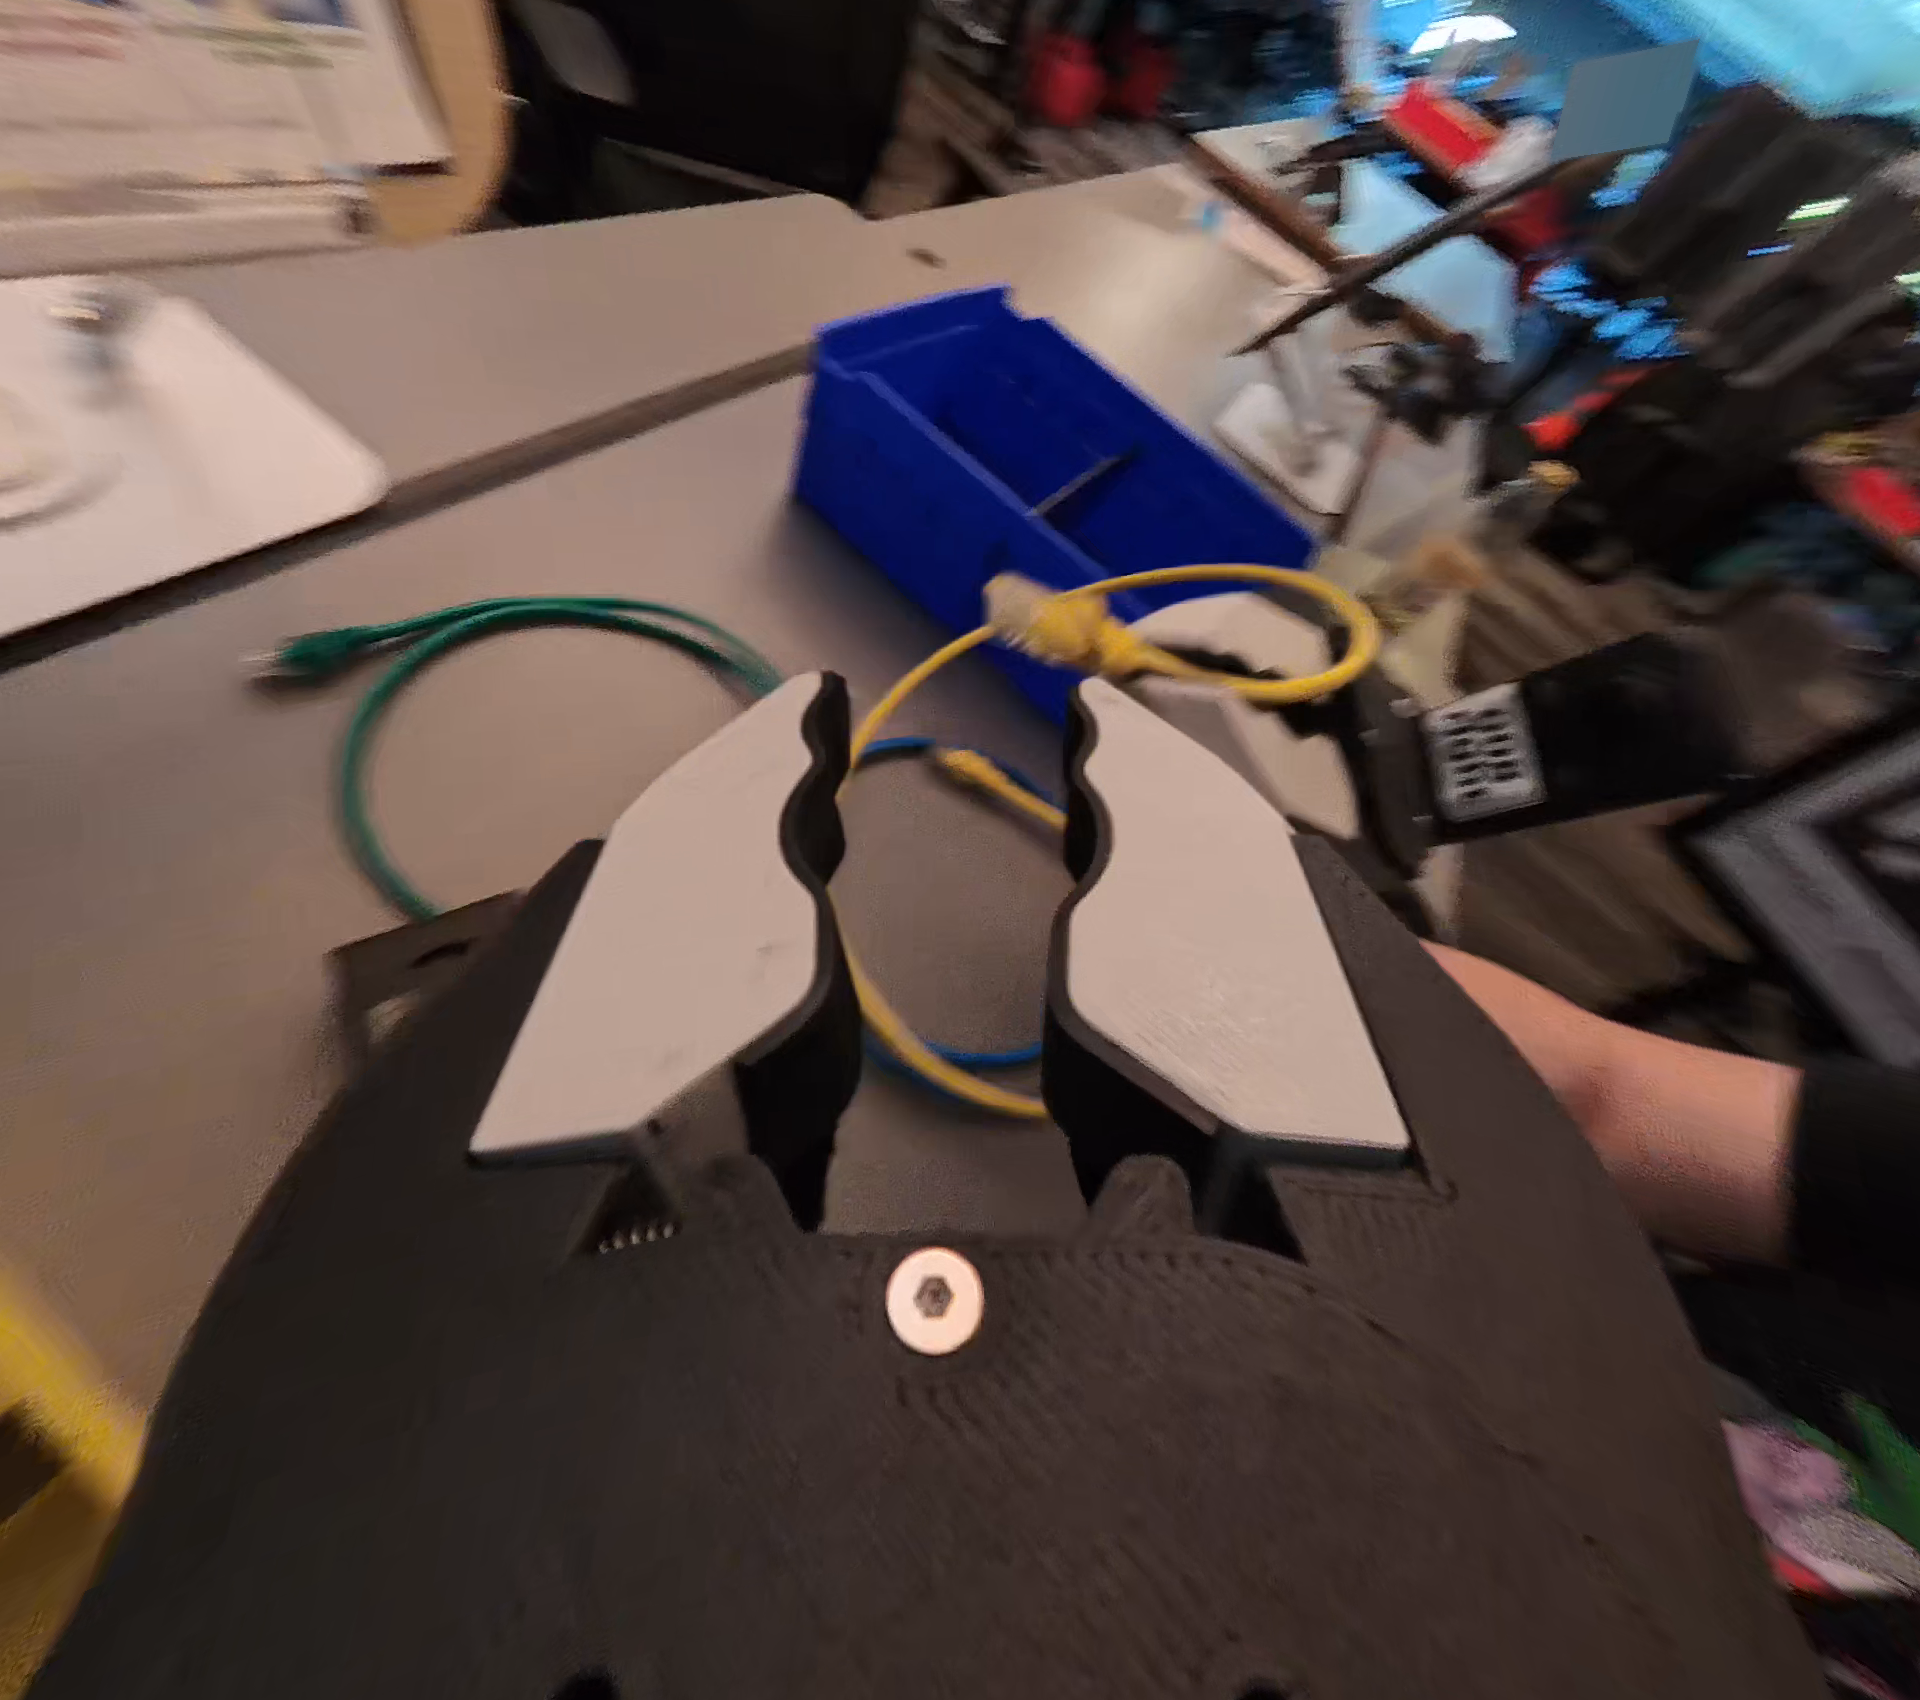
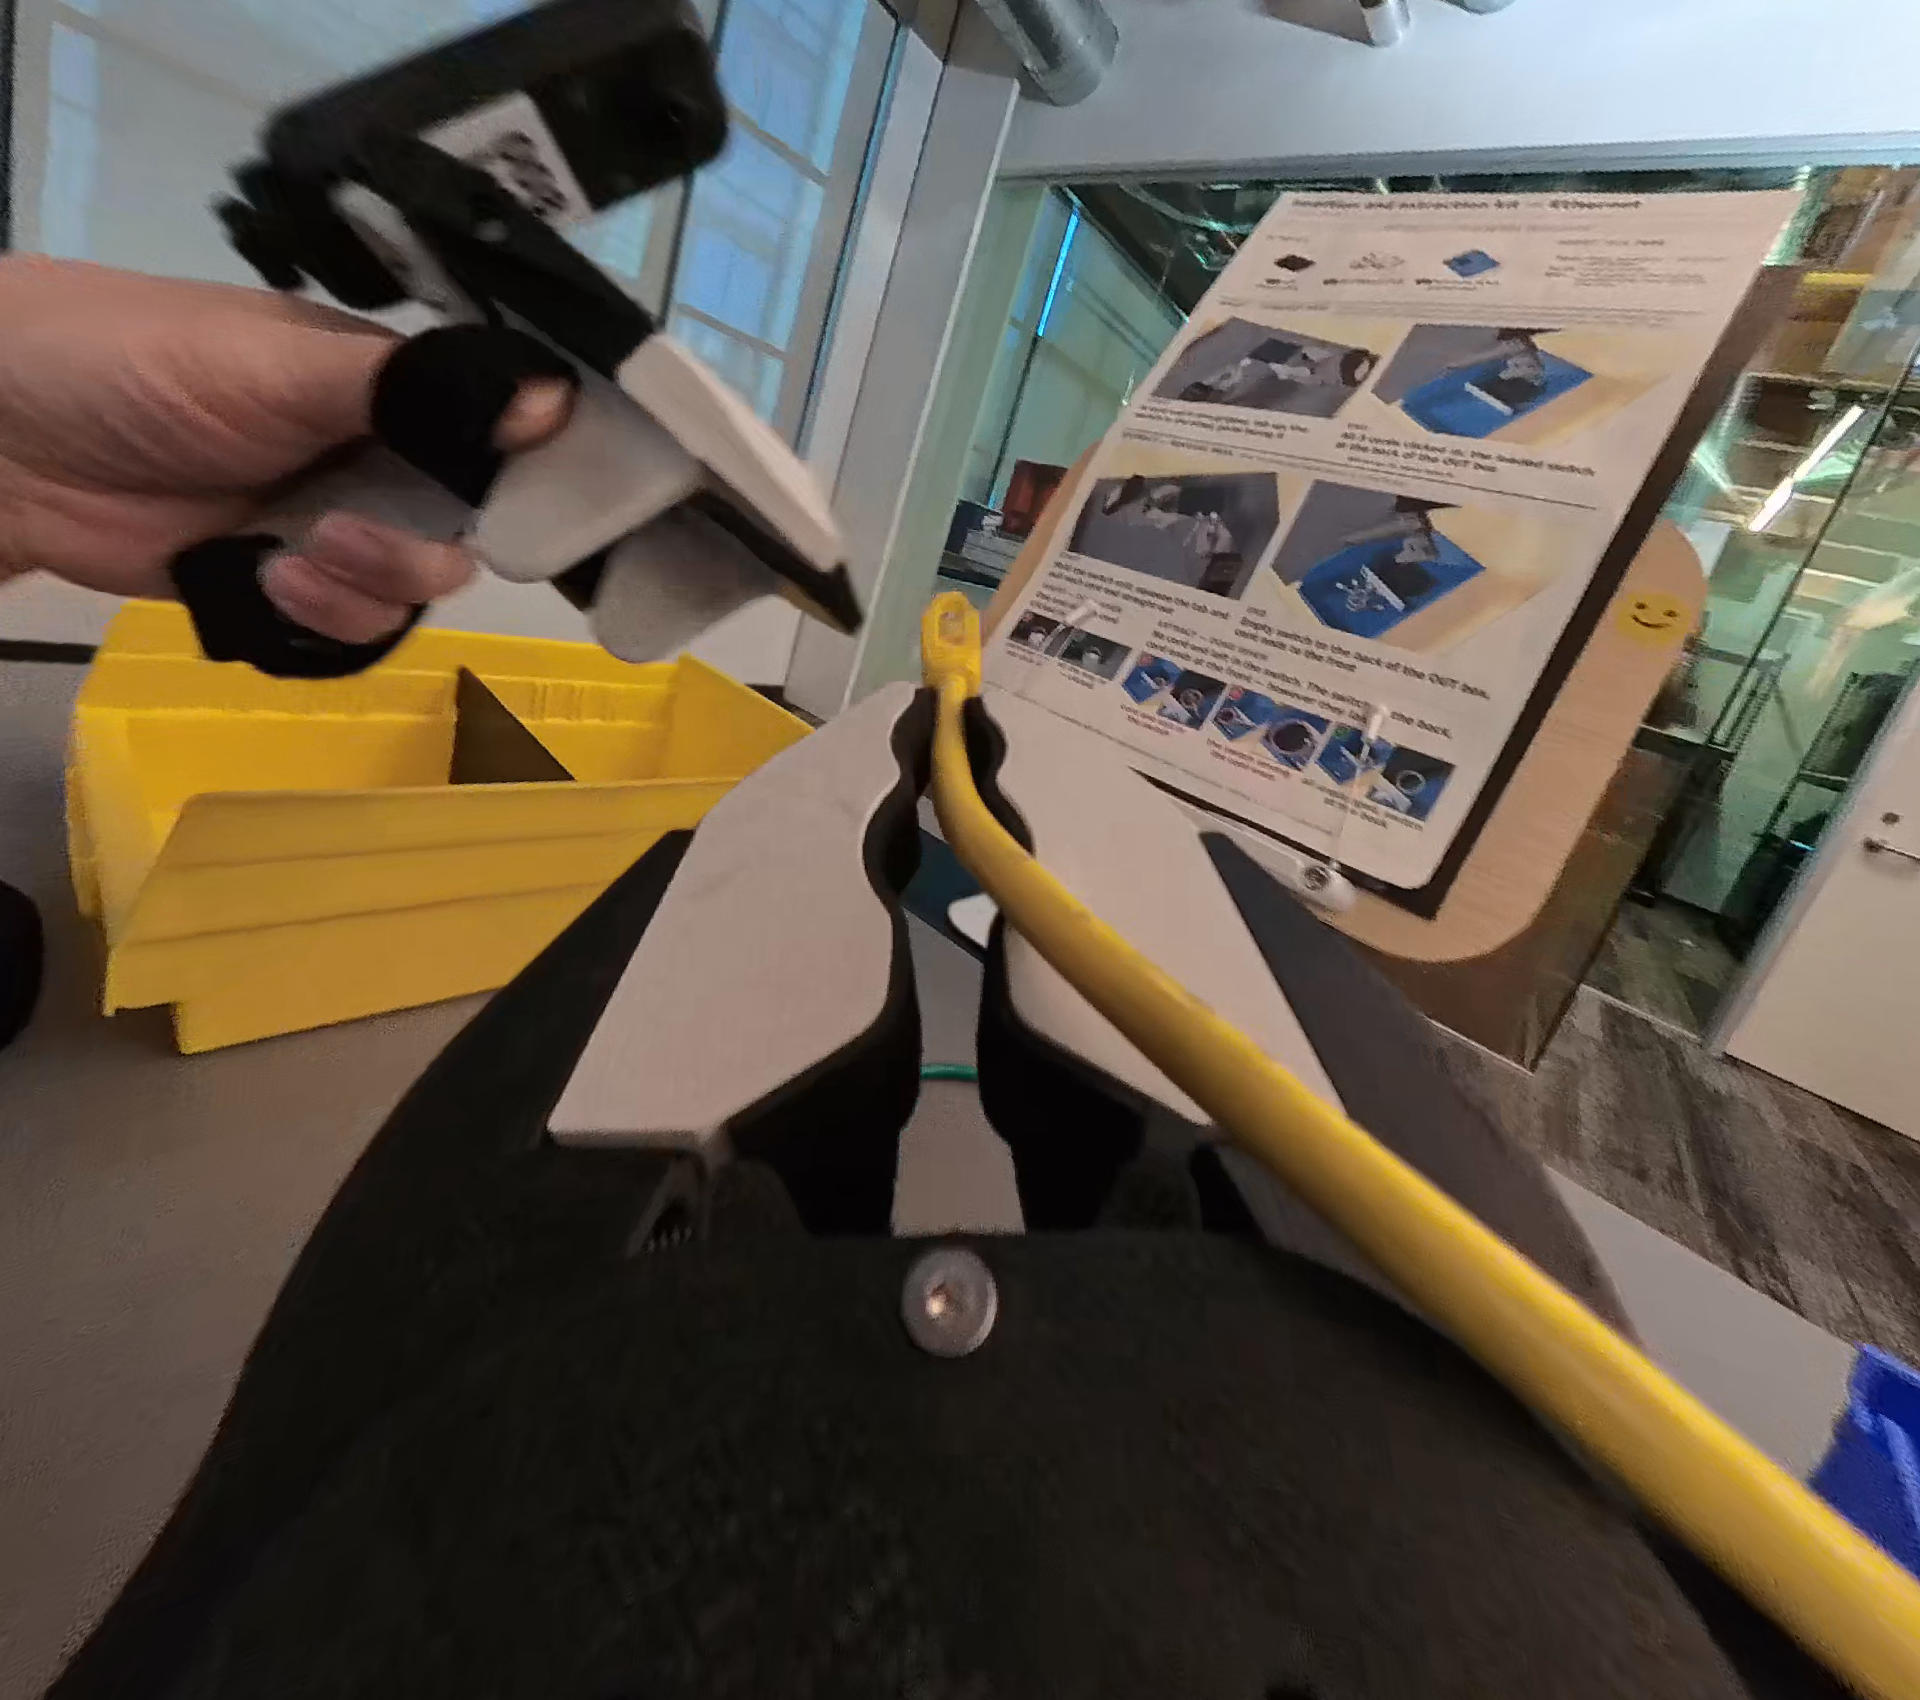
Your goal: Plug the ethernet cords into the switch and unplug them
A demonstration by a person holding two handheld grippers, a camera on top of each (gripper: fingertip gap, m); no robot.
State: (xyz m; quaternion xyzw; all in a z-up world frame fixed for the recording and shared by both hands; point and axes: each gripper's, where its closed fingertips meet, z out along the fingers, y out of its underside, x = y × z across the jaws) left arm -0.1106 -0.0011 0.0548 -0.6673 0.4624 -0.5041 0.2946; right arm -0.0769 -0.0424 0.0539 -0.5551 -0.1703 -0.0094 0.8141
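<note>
From the left wrist view, our left gripper [image 1: 951, 741] hangs above the grey tabletop [image 1: 582, 362] with its grey-faced fingers spread apart and nothing between them. Below lie a thin green ethernet cord [image 1: 358, 777] curled on the table and a blue cord [image 1: 966, 1053] partly hidden under the fingers. A blue plastic bin with a black divider [image 1: 1039, 445] sits just beyond. Off to the right, the right gripper [image 1: 1320, 715] holds up a loop of thin yellow ethernet cord [image 1: 1340, 611], its plug end blurred.

From the right wrist view, our right gripper [image 2: 951, 731] is clenched on that yellow ethernet cord [image 2: 1143, 975] just behind its plug [image 2: 951, 627], which pokes up past the fingertips. The left gripper [image 2: 821, 585] — held in a bare hand [image 2: 156, 424] — hovers close to the plug. A yellow plastic bin [image 2: 312, 829] and an upright instruction sheet [image 2: 1382, 528] stand behind.

We see no switch in either view, so we judge this a cord-handling step — plugging has not begun. Next we need the switch found and steadied, probably by the free left gripper, with the plug's clip turned to suit the port.
</note>
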